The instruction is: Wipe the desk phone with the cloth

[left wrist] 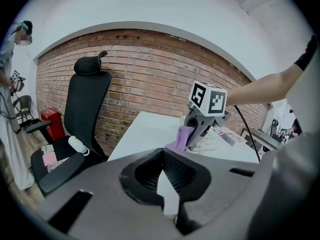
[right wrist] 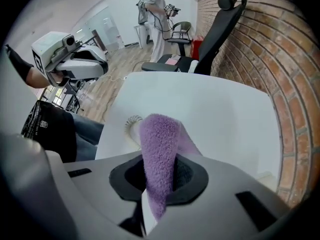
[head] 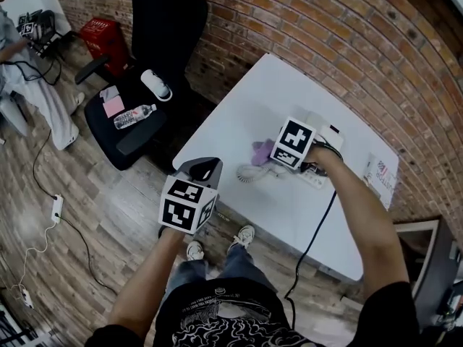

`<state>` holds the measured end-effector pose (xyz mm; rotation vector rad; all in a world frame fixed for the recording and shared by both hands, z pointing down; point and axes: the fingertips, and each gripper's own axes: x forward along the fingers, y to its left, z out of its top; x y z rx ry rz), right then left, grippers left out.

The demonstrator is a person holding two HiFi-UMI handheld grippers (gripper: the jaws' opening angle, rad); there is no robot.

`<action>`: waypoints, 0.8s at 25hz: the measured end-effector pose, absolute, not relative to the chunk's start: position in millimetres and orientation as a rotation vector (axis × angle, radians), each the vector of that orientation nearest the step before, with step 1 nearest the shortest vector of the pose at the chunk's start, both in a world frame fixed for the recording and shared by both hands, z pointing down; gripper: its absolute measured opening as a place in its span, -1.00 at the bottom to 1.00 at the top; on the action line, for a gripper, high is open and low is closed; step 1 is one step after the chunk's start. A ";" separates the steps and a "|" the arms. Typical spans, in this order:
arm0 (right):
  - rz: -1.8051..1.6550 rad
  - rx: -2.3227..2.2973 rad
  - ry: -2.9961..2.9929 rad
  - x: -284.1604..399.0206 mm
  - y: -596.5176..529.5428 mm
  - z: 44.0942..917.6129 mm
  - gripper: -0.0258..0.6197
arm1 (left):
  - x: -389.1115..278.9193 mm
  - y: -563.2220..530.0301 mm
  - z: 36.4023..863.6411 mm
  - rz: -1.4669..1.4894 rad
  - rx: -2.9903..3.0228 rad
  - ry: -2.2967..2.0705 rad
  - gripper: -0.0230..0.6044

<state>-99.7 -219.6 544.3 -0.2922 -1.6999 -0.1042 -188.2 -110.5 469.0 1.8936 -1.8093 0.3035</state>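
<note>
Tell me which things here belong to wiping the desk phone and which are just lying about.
For the job:
purple cloth, clamped in the right gripper
desk phone

Lying about:
office chair
water bottle
red crate
leaflet
power strip
left gripper, shut on nothing

Table point(head: 278, 92) bare toward wall; cord point(head: 249, 173) + phone point(head: 327, 133) mid-table; chair point(head: 163, 20) off L corner.

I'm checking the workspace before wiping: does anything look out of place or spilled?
Nothing looks spilled or damaged on the white table. The one oddity is off it: a water bottle lies on its side on the seat of the office chair, beside a pink pad.
</note>
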 end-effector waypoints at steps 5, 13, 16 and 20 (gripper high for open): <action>-0.009 -0.206 -1.769 -97.8 -211.2 543.8 -0.77 | -185.3 -108.0 465.6 0.323 1.942 -1.774 -0.91; 0.179 0.006 -1.989 -102.4 -209.0 523.3 -0.77 | -177.5 -114.4 457.7 0.352 2.014 -1.728 -0.91; 0.230 0.100 -2.091 -100.3 -212.1 503.7 -0.77 | -175.9 -119.8 450.1 0.346 2.034 -1.728 -0.91; 0.269 0.232 -2.195 -85.4 -219.0 476.3 -0.77 | -171.8 -130.3 437.1 0.346 2.077 -1.724 -0.91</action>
